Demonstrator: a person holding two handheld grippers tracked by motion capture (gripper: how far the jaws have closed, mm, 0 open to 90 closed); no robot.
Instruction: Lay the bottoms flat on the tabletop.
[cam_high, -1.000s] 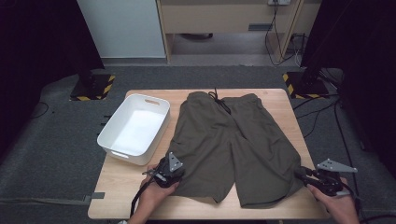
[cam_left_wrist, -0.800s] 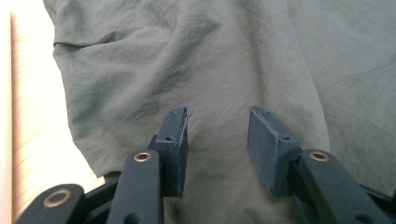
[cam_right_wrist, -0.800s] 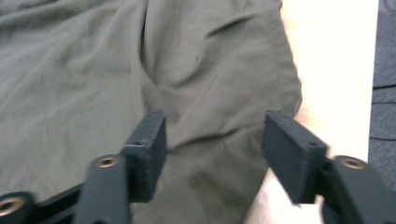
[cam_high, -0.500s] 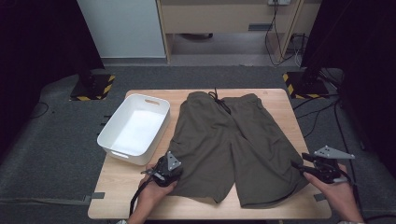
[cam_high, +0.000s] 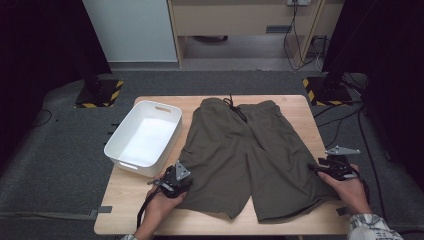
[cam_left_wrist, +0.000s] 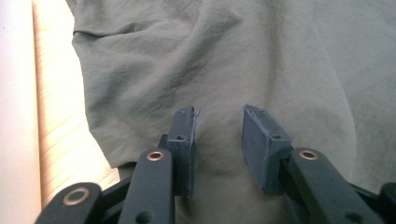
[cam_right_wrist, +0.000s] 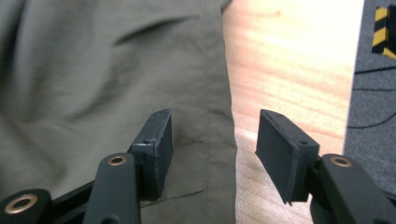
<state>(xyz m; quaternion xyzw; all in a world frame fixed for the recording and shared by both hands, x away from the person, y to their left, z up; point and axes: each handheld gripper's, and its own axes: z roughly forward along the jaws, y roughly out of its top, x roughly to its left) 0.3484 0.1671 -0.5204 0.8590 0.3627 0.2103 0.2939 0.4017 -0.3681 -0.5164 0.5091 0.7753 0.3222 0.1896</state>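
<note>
Shorts (cam_high: 245, 160): olive pair, spread flat on the wooden table (cam_high: 310, 112), waistband and drawstring at the far edge, leg hems toward the person; a white bin (cam_high: 143, 135) stands just beside them on the left.
Left gripper (cam_high: 181, 176): parked at the outer edge of the left leg, about where it was a second ago. Its jaws have just been closing and now stand narrow, a fold of cloth between them; pads not yet pressing.
Right gripper (cam_high: 325, 169): has come in from the table's right edge to the outer side seam (cam_right_wrist: 205, 112) of the right leg. Its jaws have widened and eased back a little; they now straddle the seam, one pad over cloth, one over bare wood.
Right hand (cam_high: 350, 192): low, near the table's right edge.
Assessment: both outer edges are now addressed. A paired pinch for a fold appears imminent; neither side is secured.
Risk: the right pinch may catch a single layer.
</note>
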